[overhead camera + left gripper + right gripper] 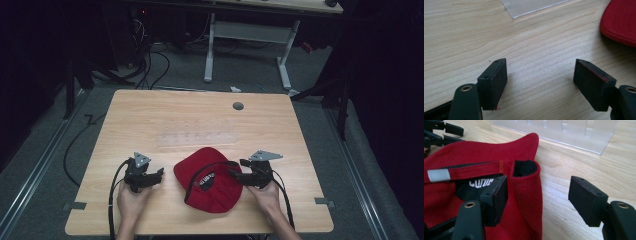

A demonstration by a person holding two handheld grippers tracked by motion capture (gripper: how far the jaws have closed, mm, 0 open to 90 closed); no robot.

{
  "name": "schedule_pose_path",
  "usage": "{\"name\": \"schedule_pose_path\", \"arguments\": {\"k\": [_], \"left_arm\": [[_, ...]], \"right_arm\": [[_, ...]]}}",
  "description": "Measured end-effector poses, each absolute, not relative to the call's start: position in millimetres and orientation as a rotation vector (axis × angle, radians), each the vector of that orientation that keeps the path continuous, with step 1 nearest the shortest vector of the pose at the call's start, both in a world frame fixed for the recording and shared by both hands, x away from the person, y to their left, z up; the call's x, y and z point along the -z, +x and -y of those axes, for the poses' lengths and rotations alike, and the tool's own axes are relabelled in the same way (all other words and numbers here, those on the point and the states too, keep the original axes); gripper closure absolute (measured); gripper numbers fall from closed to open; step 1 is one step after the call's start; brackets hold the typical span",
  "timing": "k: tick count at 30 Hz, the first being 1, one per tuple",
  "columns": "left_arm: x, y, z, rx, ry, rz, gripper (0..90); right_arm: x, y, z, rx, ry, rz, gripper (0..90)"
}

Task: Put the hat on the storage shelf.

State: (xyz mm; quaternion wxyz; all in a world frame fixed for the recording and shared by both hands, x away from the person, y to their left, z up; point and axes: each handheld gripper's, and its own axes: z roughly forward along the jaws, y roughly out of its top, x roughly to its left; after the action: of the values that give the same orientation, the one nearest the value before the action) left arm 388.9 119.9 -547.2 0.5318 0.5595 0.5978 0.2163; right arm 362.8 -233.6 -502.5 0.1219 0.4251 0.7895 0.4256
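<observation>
The red cap (210, 180) lies upside down near the front edge of the wooden table (150, 115), between the two grippers, with its black inner lining and a white-lettered label facing up. In the right gripper view the cap's rim (526, 187) stands between the jaws: one jaw sits inside the cap against the lining, the other is out over bare wood, well clear of the fabric, so the pads do not press on it. The right gripper (235, 175) is thus spread wide at the cap's right edge, held from below by the person's right hand (265, 195). The left gripper (161, 173) rests just left of the cap, apart from it, its jaws wide apart over bare wood with nothing between them; the cap's edge shows at the upper right of its view. A clear plastic rack (197, 139) lies on the table just behind the cap.
</observation>
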Motion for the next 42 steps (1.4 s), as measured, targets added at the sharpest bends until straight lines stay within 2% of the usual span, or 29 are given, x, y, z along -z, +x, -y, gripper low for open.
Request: {"name": "schedule_pose_path", "arguments": {"k": [9, 13, 16, 17, 19, 20, 22, 25, 42], "left_arm": [[547.2, 388.9, -119.9, -0.516, 1.334, -1.426, 27.4], [547.2, 388.9, -119.9, -0.516, 1.334, -1.426, 27.4], [547.2, 388.9, -119.8, -0.516, 1.334, -1.426, 27.4], [547.2, 388.9, -119.8, -0.517, 1.335, -1.426, 27.4], [547.2, 388.9, -119.8, -0.516, 1.335, -1.426, 27.4], [547.2, 388.9, -119.8, -0.517, 1.335, -1.426, 27.4], [547.2, 388.9, -119.8, -0.516, 1.334, -1.426, 27.4], [547.2, 388.9, -119.8, -0.517, 1.334, -1.426, 27.4], [547.2, 388.8, -119.8, -0.517, 1.335, -1.426, 27.5]], "right_arm": [[514.2, 373.0, 227.1, -1.236, 1.286, -2.345, 39.6], [517.6, 375.3, 222.4, -1.238, 1.275, -2.356, 45.8], [520.1, 375.6, 218.2, -1.238, 1.255, -2.359, 55.7], [520.1, 375.6, 218.2, -1.238, 1.255, -2.359, 55.7], [521.5, 375.2, 216.4, -1.228, 1.22, -2.369, 65.6], [521.5, 375.2, 216.4, -1.228, 1.22, -2.369, 65.6], [522.4, 376.1, 217.3, -1.246, 1.211, -2.382, 73.5], [521.2, 375.7, 218.6, -1.273, 1.223, -2.388, 78.7], [507.9, 372.1, 229.9, -1.37, 1.253, -2.357, 83.3]]}}
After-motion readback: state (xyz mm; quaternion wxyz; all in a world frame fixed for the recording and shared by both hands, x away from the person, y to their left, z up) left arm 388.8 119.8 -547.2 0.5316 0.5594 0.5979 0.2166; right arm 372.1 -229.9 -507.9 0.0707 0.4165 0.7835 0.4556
